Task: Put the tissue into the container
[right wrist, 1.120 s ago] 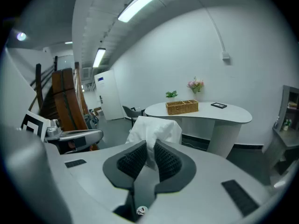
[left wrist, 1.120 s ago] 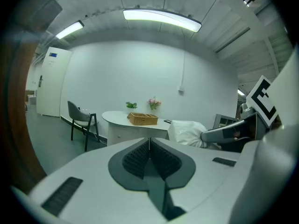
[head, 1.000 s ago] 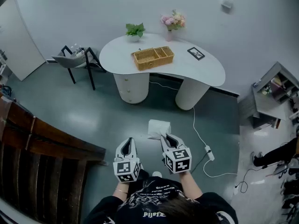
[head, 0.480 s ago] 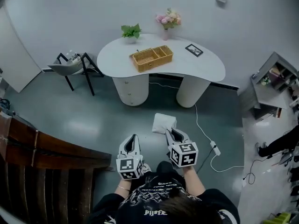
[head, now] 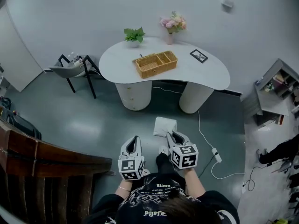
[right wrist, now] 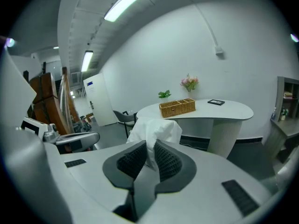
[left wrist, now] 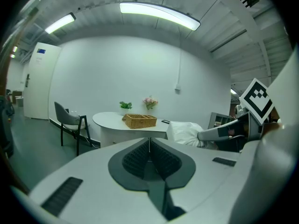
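The left gripper [head: 134, 140] and right gripper [head: 172, 135] were held side by side, low before the person's body, pointing at the white table [head: 205, 73] from well short of it. The left jaws were pressed together on nothing. The right jaws clamped one white tissue [head: 165, 125], well apart from the table. On the table stood one compartmented wicker basket [head: 156, 64], with one potted plant [head: 134, 34], one vase of flowers [head: 173, 24] and one picture frame [head: 199, 55] near it.
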`<state>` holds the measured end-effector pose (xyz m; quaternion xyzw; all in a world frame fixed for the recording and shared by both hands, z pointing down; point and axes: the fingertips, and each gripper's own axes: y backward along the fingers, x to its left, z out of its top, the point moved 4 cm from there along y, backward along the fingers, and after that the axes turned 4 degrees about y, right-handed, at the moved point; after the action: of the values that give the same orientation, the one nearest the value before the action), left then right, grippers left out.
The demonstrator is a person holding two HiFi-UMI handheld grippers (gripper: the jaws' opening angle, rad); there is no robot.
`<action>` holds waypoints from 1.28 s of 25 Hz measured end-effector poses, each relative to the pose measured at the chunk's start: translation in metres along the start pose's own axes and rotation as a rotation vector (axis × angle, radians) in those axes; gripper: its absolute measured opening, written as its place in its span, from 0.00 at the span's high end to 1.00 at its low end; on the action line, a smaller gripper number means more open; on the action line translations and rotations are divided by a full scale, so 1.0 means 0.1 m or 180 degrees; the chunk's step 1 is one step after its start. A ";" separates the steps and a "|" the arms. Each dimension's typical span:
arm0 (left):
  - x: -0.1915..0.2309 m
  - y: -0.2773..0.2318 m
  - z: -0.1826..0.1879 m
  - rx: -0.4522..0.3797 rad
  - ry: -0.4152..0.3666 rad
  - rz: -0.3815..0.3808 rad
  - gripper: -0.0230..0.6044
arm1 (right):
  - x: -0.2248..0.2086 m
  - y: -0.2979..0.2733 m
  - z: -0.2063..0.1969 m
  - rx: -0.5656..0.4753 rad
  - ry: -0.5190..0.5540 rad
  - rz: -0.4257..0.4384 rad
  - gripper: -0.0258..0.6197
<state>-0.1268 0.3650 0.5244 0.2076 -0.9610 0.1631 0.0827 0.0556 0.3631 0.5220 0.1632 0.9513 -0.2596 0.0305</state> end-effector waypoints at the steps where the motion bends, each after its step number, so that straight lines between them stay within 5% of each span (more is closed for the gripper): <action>1: 0.01 -0.07 0.02 -0.0008 0.0004 0.0020 0.92 | -0.04 -0.08 0.03 0.0019 0.0030 0.0020 0.84; 19: 0.05 -1.55 0.52 -0.0053 0.0126 0.0213 0.92 | -0.85 -1.23 0.95 0.0070 0.0407 0.0411 0.84; 32: -0.19 -2.41 0.68 -0.0025 0.0132 0.0383 0.92 | -1.61 -1.68 1.19 0.0192 0.0522 0.0656 0.84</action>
<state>-0.0128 0.1412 0.5237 0.1457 -0.9704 0.1682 0.0936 0.1499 0.1194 0.5230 0.2816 0.9206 -0.2693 -0.0258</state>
